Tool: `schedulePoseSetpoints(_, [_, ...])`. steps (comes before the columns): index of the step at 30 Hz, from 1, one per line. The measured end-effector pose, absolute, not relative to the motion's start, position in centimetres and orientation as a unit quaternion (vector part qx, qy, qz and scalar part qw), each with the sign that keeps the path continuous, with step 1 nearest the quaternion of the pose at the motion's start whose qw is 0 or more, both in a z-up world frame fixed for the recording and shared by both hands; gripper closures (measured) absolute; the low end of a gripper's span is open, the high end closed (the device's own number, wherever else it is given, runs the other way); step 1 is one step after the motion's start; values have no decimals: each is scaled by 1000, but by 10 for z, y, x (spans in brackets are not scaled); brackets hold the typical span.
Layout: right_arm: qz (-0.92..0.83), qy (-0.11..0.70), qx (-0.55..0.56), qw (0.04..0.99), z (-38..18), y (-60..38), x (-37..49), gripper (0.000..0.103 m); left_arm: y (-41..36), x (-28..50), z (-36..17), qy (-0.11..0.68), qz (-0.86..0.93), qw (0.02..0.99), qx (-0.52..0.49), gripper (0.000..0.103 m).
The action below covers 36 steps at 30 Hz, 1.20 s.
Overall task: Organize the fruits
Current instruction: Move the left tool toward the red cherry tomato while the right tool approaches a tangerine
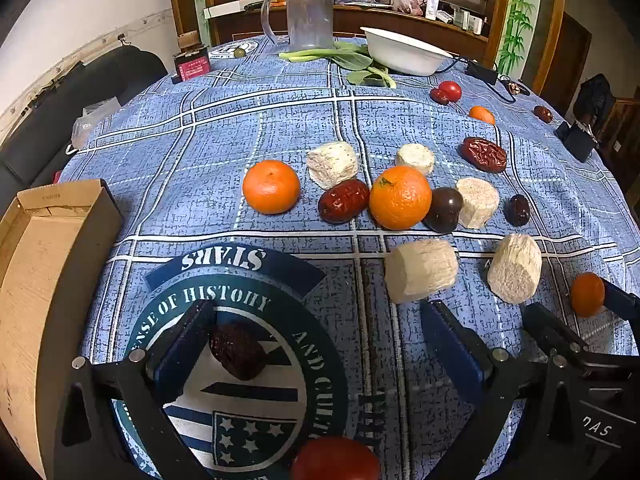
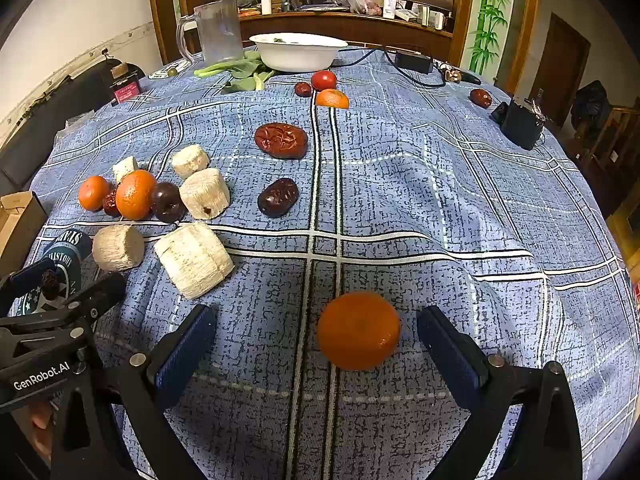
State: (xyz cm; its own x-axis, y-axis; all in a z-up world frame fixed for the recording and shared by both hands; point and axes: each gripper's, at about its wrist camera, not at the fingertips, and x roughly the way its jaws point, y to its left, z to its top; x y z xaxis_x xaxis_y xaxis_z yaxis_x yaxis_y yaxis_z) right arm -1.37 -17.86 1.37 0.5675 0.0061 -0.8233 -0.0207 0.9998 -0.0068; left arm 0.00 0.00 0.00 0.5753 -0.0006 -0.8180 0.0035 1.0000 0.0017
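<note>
Left wrist view and right wrist view: I have both tongs spread wide over the blue plaid tablecloth [image 2: 420,184], each framing a fruit without gripping it.

Nearest me, my left gripper [image 1: 316,344] has a dark wrinkled dried date [image 1: 236,350] just beside its left finger, untouched by the pads, and a red tomato [image 1: 335,459] shows at the bottom edge. My right gripper [image 2: 316,344] brackets a small orange mandarin [image 2: 358,330], clear of both fingers. Further out lie pale fibrous cylinder chunks [image 1: 421,270], two mandarins [image 1: 400,197], red dates and a dark plum [image 1: 443,209]. A cardboard box [image 1: 48,264] sits left; a white bowl [image 2: 298,54] stands far back.
</note>
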Motion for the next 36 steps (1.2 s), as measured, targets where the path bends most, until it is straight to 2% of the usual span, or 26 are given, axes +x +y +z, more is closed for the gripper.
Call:
schedulePoseSetpoints(13, [17, 463, -1, 886, 14, -178, -17, 1, 4, -8, 6, 472, 0, 882, -5, 0])
schedulePoseSetpoints(22, [83, 393, 35, 915, 49, -177, -49, 0, 21, -34, 43, 427, -14, 904, -12, 0])
schedulePoseSetpoints(36, [118, 372, 16, 920, 67, -153, -67, 0, 55, -57, 61, 420, -15, 907, -34, 0])
